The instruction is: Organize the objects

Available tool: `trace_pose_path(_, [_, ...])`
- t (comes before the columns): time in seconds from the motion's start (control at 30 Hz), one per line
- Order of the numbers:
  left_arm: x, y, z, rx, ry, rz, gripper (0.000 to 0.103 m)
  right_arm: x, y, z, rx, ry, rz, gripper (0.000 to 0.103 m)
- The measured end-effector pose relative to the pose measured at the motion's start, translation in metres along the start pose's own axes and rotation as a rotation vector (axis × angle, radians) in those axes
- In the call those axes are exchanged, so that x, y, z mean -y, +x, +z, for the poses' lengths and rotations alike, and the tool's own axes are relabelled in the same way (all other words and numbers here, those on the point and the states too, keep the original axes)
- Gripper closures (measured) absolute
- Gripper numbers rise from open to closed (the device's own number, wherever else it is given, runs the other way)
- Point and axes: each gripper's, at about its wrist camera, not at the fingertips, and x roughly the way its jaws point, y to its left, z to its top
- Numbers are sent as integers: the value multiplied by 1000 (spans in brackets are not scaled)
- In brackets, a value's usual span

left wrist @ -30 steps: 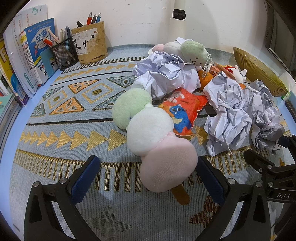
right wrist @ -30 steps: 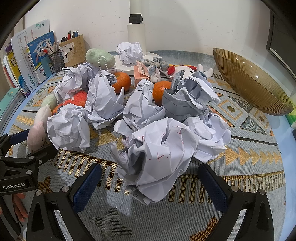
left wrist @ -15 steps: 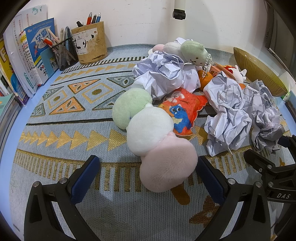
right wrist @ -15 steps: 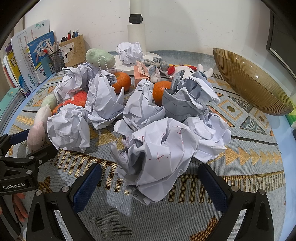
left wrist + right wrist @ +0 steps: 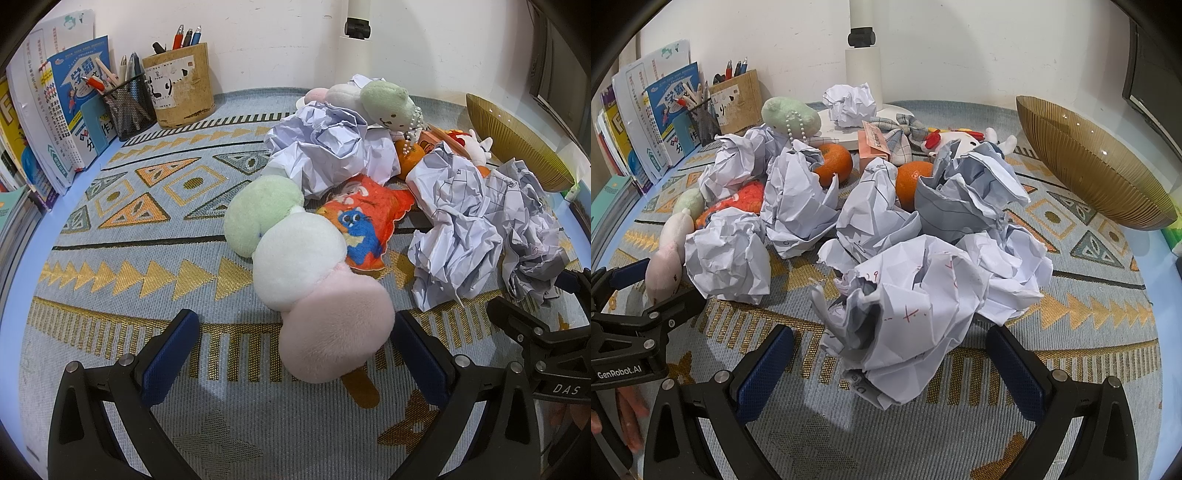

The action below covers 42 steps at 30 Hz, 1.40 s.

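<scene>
My left gripper (image 5: 291, 350) is open, its jaws on either side of the pink end of a three-ball plush skewer (image 5: 306, 266), green, white and pink, lying on the patterned mat (image 5: 110, 258). My right gripper (image 5: 890, 365) is open around the near end of a large crumpled paper ball (image 5: 908, 314). Several more paper balls (image 5: 798, 210) are piled behind it with two oranges (image 5: 833, 162), an orange cat pouch (image 5: 365, 221), a green plush (image 5: 790, 114) and a small white toy (image 5: 964, 138). The left gripper also shows in the right wrist view (image 5: 631, 295).
A ribbed gold bowl (image 5: 1086, 166) stands tilted at the right. A cork pen holder (image 5: 177, 85), a mesh pen cup (image 5: 129, 103) and books (image 5: 66, 110) line the back left. A white lamp base (image 5: 864, 74) stands at the back wall.
</scene>
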Motion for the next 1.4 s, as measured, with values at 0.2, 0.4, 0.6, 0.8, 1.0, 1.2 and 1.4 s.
trace_pose_path(0.2, [0,0,-1,0,1,0,0,0,0,0,0,1,1,0])
trace_pose_path(0.4, [0,0,-1,0,1,0,0,0,0,0,0,1,1,0])
trace_pose_path(0.6, [1,0,-2,0,12,-11,0,6,1,1,5,5,24,0])
trace_pose_path(0.8, [2,-1,-4,3,7,-23,1,13,-3,-1,20,39,59,0])
trace_pose_path(1.0, [-12,-5,-4,22,-14,-90,1,11,-14,-1,65,24,46,1])
trace_pose_path(1.2, [0,1,5,44,-8,-149,31,13,-23,-4,107,34,46,17])
trace_pose_path(1.4, [-8,-11,9,148,-64,-215,57,16,-43,-8,216,39,145,52])
